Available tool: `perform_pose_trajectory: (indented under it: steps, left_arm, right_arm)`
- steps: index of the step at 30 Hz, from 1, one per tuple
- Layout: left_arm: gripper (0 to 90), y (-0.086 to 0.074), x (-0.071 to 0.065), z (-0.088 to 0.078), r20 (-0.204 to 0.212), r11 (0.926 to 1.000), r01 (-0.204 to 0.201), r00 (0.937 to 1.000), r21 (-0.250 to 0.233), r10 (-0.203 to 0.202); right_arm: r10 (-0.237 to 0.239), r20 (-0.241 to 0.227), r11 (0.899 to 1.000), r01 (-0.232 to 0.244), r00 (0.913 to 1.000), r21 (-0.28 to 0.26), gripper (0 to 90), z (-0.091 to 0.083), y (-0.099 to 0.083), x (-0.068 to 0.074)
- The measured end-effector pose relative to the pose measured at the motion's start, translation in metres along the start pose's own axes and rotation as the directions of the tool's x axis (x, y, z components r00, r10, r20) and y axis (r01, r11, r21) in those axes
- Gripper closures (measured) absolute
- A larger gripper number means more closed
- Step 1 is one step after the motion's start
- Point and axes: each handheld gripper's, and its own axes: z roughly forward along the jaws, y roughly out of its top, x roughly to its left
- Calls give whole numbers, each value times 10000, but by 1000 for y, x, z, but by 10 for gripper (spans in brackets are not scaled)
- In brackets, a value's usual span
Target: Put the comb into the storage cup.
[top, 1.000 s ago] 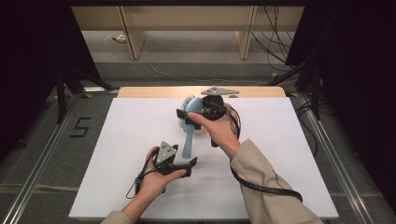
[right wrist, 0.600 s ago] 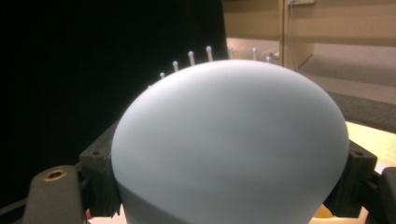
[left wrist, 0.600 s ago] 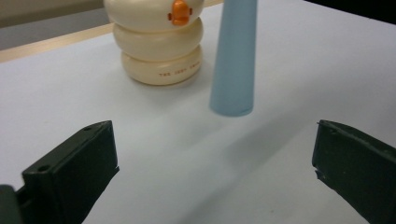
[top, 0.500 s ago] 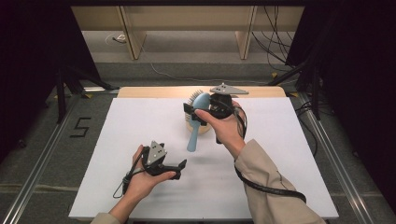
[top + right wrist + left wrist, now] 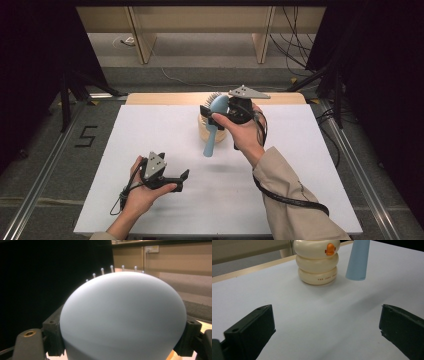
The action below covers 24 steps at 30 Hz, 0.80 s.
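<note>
A light blue hairbrush [image 5: 212,132] hangs handle-down above the white table, its head [image 5: 122,320] clamped between the jaws of my right gripper [image 5: 216,113], which is shut on it. Bristle tips [image 5: 111,267] stick up past the head. Right behind the handle [image 5: 358,260] stands a cream ring-shaped duck holder [image 5: 317,262], seen in the high view too [image 5: 202,131]. My left gripper [image 5: 182,180] is low over the table at the front left, apart from the brush. Its jaws [image 5: 327,322] have just been opening and stand wide with nothing between them.
The white table top [image 5: 310,165] has a wooden strip [image 5: 165,98] along its far edge. Black cables [image 5: 285,197] trail from both grippers. Dark stands and metal rails flank the table, and the floor beyond holds loose wires [image 5: 295,55].
My left gripper has let go near the brush handle's tip, opened wider and drawn back to the left. The right hand has carried the brush slightly right.
</note>
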Motion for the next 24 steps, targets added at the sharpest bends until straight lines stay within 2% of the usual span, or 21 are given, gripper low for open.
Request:
perform_pose_trajectory:
  steps: [11, 24]
  left_arm:
    - [0, -3, 4, -1, -165, 9999, -5, 9999, 102, 7]
    - [0, -4, 3, 0, -136, 9999, 24, 9999, 125, -23]
  right_arm:
    - [-41, 201, 9998, 45, 9998, -180, 198, -1, 6, -5]
    - [-121, 368, 9992, 135, 9993, -376, 199, -3, 15, -8]
